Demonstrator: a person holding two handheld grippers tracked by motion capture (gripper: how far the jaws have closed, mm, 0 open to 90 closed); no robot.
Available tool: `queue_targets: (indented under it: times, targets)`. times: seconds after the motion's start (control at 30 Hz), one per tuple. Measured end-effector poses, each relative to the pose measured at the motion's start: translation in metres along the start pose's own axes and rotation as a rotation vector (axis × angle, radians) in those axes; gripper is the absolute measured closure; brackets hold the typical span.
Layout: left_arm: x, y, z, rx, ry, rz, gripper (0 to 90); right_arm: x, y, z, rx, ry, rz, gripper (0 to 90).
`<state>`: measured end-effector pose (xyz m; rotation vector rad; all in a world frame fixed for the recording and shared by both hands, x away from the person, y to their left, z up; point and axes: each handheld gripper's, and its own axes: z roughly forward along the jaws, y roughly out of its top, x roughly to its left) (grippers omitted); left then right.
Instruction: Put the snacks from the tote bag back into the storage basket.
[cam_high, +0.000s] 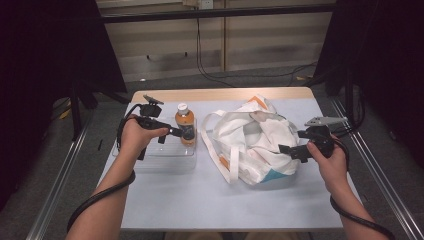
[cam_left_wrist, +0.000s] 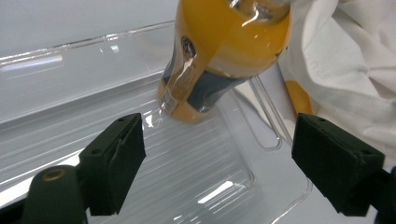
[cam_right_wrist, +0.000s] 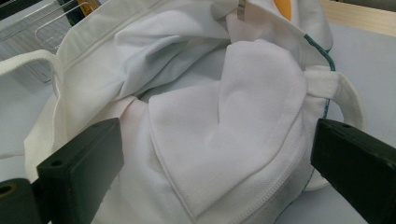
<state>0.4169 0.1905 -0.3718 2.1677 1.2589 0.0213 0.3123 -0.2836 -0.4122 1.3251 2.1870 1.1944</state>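
Note:
An orange drink bottle (cam_high: 185, 125) with a white cap stands upright in a clear plastic tray (cam_high: 160, 160) at the left of the table. My left gripper (cam_high: 183, 133) sits just left of the bottle at its lower half. In the left gripper view the left gripper (cam_left_wrist: 219, 128) is open, and the bottle (cam_left_wrist: 224, 56) stands a little beyond its pads on the tray (cam_left_wrist: 70, 65). A crumpled white tote bag (cam_high: 250, 145) lies at centre right. My right gripper (cam_high: 288, 150) is at the bag's right side, open, with folds of the bag (cam_right_wrist: 210, 116) lying between its wide-set jaws (cam_right_wrist: 215, 140).
A pale blue mat (cam_high: 200, 200) covers the table, with a wooden edge (cam_high: 220, 94) at the far side. Black stands and curtains flank both sides. Metal rails (cam_high: 60, 175) run along the floor, and cables lie behind the table.

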Motion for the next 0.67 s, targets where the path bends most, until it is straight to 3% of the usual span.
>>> queue_targets:
  times: [0.27, 0.43, 0.63, 0.67]
  targets:
    - [0.003, -0.015, -0.002, -0.025, -0.015, -0.004, 15.3, 0.001, -0.001, 0.001, 0.002, 0.004, -0.007, 2.2]
    - [0.003, -0.023, -0.005, -0.053, -0.054, -0.005, 14.9, 0.001, -0.001, 0.002, 0.007, 0.002, -0.006, 2.2]
    - [0.001, -0.031, -0.002, -0.077, -0.071, -0.023, 13.5, 0.002, -0.002, 0.004, 0.015, 0.005, -0.007, 2.2]
    - [0.003, -0.032, -0.003, -0.066, -0.068, -0.005, 12.6, 0.002, -0.002, 0.004, 0.017, 0.008, -0.008, 2.2]
